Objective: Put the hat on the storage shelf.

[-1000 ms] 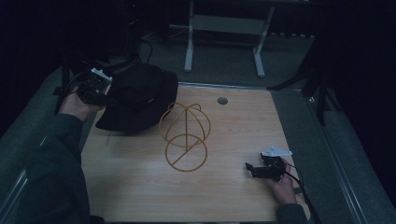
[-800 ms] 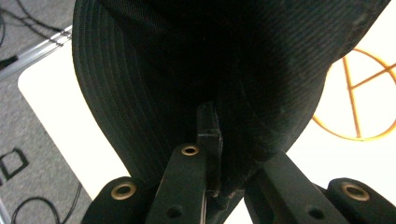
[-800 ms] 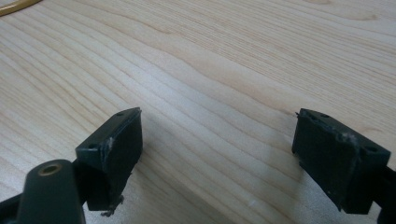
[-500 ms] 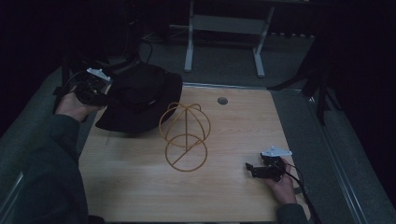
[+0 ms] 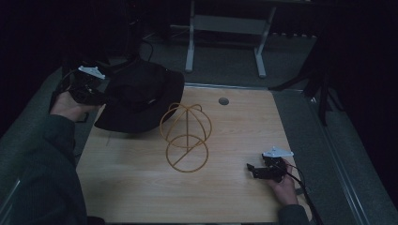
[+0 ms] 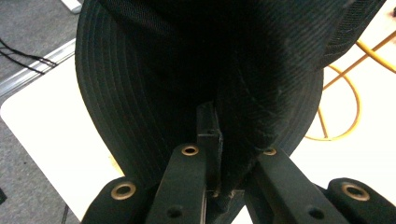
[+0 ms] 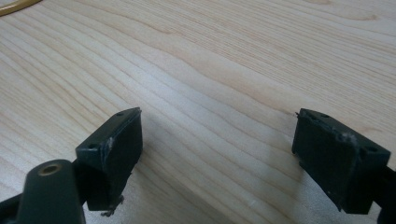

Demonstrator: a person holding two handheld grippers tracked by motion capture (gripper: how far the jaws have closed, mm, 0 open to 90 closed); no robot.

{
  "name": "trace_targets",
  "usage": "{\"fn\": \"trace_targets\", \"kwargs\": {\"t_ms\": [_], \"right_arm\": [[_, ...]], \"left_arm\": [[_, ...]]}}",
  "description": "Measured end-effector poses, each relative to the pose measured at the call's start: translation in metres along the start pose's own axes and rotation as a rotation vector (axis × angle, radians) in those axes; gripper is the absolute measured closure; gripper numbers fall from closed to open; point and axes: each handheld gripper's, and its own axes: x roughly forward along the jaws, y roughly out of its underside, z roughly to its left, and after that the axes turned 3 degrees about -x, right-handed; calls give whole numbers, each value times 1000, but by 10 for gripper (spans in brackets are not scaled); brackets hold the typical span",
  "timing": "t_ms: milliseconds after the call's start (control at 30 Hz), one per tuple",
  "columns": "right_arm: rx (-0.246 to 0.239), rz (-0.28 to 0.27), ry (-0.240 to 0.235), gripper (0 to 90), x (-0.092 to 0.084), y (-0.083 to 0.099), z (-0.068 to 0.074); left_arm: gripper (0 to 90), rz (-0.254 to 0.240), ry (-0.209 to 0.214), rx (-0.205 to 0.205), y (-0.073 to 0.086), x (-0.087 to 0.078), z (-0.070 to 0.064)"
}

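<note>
Two grippers: left gripper (image 5: pixel 101 93), upper left, clamps the black hat's (image 5: pixel 141 96) brim; right gripper (image 5: pixel 253 169), lower right, gapes over bare table (image 5: pixel 141 187).

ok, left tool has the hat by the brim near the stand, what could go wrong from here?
1. The left tool pinches only a fold at the edge of the black hat; the soft fabric could slip out during a lift.
2. The hat's brim lies close to the gold wire stand; a drooping brim might snag the wire and tip the light frame.
3. The right tool rests open on the table, away from the stand, so nothing steadies the stand if it gets pushed.
</note>
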Motion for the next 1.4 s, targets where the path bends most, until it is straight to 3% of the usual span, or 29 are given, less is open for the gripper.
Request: {"fn": "trace_targets", "kwargs": {"t_ms": [700, 933, 1400], "right_arm": [[0, 1, 0, 160, 0, 0, 0], [0, 0, 0, 160, 0, 0, 0], [-1, 0, 0, 160, 0, 0, 0]], "left_arm": [[882, -52, 57, 17, 1, -12, 1], [883, -71, 48, -3, 2, -16, 3], [883, -116, 71, -28, 5, -30, 7]]}}
